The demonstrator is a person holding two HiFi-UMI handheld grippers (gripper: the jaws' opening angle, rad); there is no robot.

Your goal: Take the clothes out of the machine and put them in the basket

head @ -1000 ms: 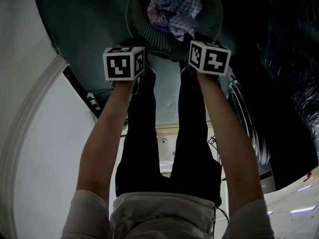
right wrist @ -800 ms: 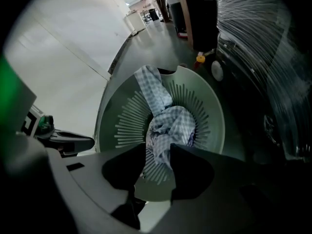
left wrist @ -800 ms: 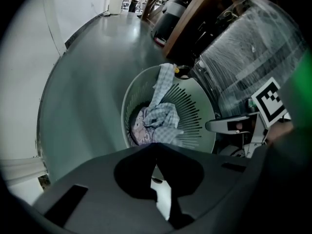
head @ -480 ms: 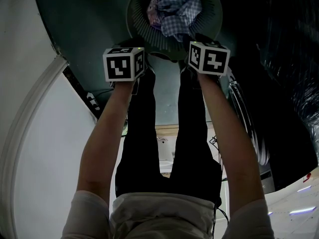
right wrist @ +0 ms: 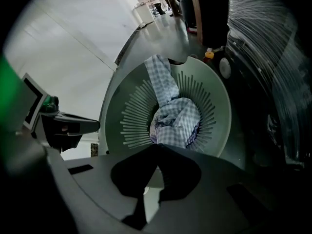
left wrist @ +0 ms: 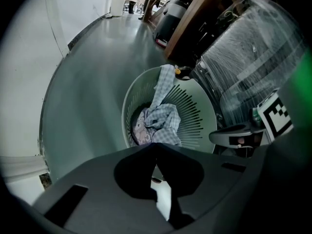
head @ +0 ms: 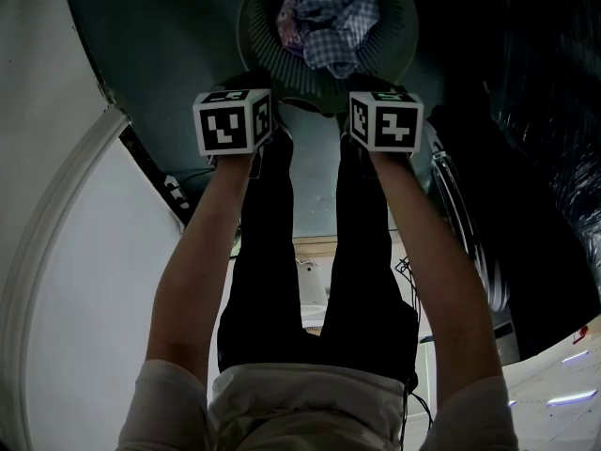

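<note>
While both grippers are being held side by side just above the near rim of the basket (head: 258, 38), pointing steeply down, no garment is being carried by either. The left gripper (left wrist: 156, 146) is being held clenched, its jaws meeting tip to tip with nothing between them. The jaws of the right gripper (right wrist: 157, 147) have just been closing and are being pressed together, likewise on nothing. The clothes are lying in the basket, which is standing on the floor (head: 160, 45). A checked cloth (right wrist: 176, 121) is bunched in the middle with one end draped up over the far rim, and a paler patterned garment (left wrist: 138, 128) is being covered by it at one side. This load is being judged as delivered. What is being taken for the machine (head: 462, 224), a dark body with a chrome ring at the person's right, is not being shown inside, so whether more laundry is waiting cannot be told. Risks being noted: the draped end is hanging over the rim and could be dragged out, or slide to the floor, if brushed by a gripper. The light basket could be tipped if its rim is struck. With both pairs of jaws clenched, the next garment would only be pushed about unless they are opened first.
</note>
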